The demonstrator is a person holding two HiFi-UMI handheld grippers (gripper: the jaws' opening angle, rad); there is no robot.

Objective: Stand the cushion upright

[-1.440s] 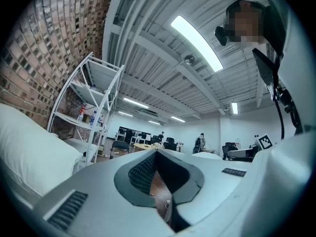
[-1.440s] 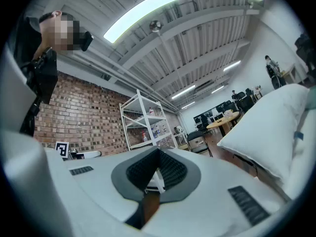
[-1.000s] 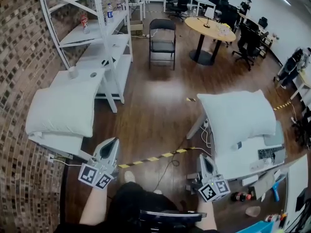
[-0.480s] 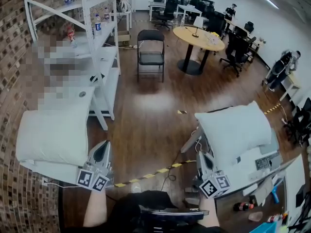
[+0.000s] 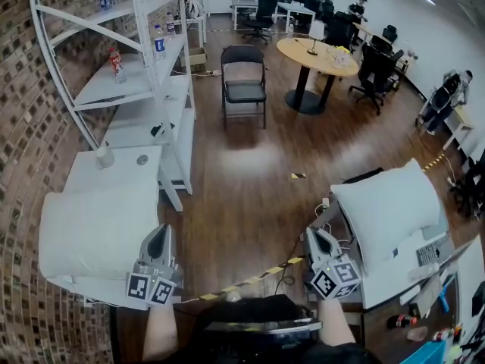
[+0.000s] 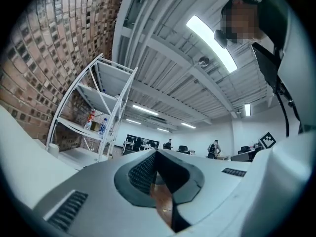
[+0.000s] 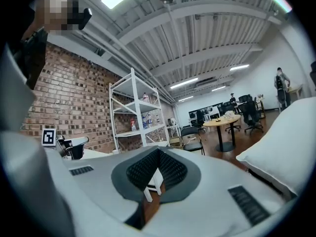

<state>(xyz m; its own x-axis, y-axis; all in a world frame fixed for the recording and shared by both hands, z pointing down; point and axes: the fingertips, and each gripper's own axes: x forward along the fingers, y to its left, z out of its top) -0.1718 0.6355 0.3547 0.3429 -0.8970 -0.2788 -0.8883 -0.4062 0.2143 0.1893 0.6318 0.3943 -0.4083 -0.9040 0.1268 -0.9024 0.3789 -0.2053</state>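
The left cushion (image 5: 98,230) is white, the floor (image 5: 242,196) brown (tape (image 5: 250,280) striped yellow-black).

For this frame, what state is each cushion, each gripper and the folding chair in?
left cushion: lying flat on the white table, not upright.
right cushion: lying flat on the desk, not upright.
left gripper: shut, nothing between its jaws.
right gripper: shut, nothing between its jaws.
folding chair: unfolded, seat bare.
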